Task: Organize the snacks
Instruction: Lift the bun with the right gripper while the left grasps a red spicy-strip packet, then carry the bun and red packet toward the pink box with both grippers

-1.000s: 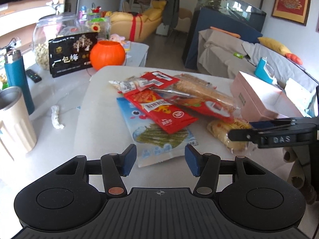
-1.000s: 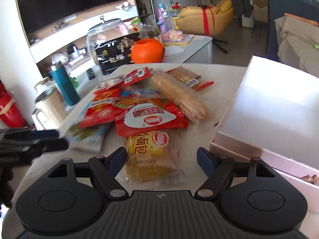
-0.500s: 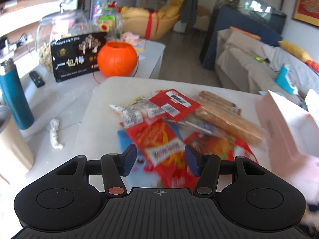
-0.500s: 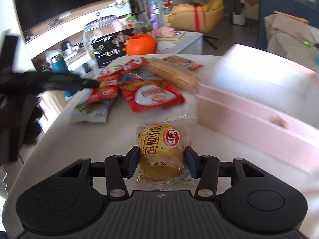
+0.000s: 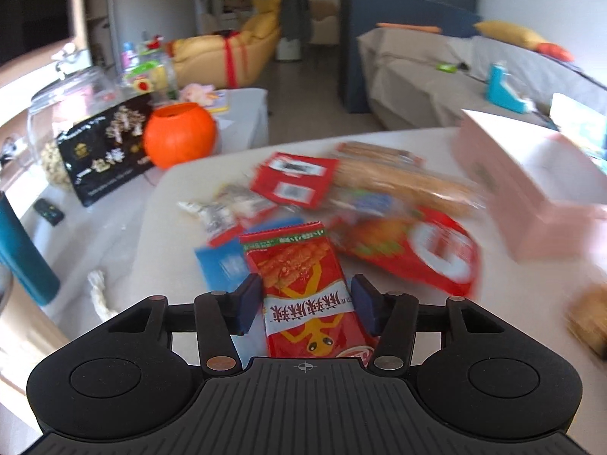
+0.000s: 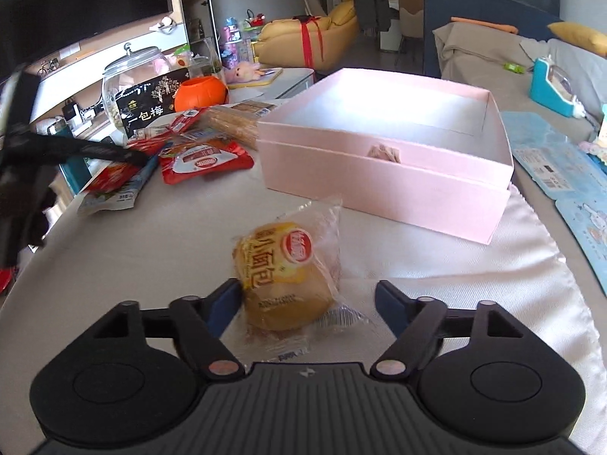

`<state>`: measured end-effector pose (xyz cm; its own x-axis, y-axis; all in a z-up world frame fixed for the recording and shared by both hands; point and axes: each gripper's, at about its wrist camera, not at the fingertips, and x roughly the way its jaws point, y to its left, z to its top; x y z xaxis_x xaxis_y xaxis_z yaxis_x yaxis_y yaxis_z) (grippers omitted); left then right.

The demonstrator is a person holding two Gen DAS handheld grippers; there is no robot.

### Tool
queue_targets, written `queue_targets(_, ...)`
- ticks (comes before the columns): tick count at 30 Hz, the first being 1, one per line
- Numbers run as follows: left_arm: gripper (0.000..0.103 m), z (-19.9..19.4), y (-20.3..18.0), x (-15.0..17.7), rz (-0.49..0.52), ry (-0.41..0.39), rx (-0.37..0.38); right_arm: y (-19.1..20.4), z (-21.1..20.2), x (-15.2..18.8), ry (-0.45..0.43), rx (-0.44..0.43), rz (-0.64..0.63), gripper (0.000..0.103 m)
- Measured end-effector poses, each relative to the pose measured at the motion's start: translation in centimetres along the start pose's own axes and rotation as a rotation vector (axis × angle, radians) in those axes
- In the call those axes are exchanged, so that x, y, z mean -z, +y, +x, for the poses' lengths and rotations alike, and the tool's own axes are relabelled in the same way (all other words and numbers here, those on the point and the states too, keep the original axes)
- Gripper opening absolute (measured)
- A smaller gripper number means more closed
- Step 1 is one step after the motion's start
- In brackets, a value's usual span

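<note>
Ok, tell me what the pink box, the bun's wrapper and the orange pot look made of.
Pink box: likely matte paperboard, with flat walls, crisp folded edges and no shine. Bun's wrapper: thin clear plastic film that is crinkled, glossy and see-through. Orange pot: probably smooth moulded plastic with a slight sheen, though glazed ceramic is possible.

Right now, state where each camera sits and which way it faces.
Left wrist: on the left gripper, low over the table, facing the snack pile; its open fingers straddle a red snack packet.
Right wrist: on the right gripper, facing the pink box; its open fingers flank a wrapped bun, and the left gripper's blurred dark body shows at far left.
Shared: the pink box, the orange pumpkin bucket and the red packets.
</note>
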<state>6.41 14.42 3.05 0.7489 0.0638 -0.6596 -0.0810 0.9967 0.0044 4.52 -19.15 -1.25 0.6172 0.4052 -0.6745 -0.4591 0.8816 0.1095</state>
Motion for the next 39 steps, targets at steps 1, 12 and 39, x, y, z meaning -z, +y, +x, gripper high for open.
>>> queue_targets(1,0.057,-0.7,-0.6,0.5,0.004,0.003,0.03,-0.1,0.3,0.1,0.002,-0.003,0.006,0.082)
queue_targets(12,0.04,-3.0,-7.9,4.0,0.127,0.088,0.25,1.4,0.8,-0.1,0.007,0.059,-0.045,0.084)
queue_targets(39,0.065,-5.2,-12.6,5.6,0.39,0.126,0.212,0.6,1.1,-0.1,0.027,0.066,-0.05,0.083)
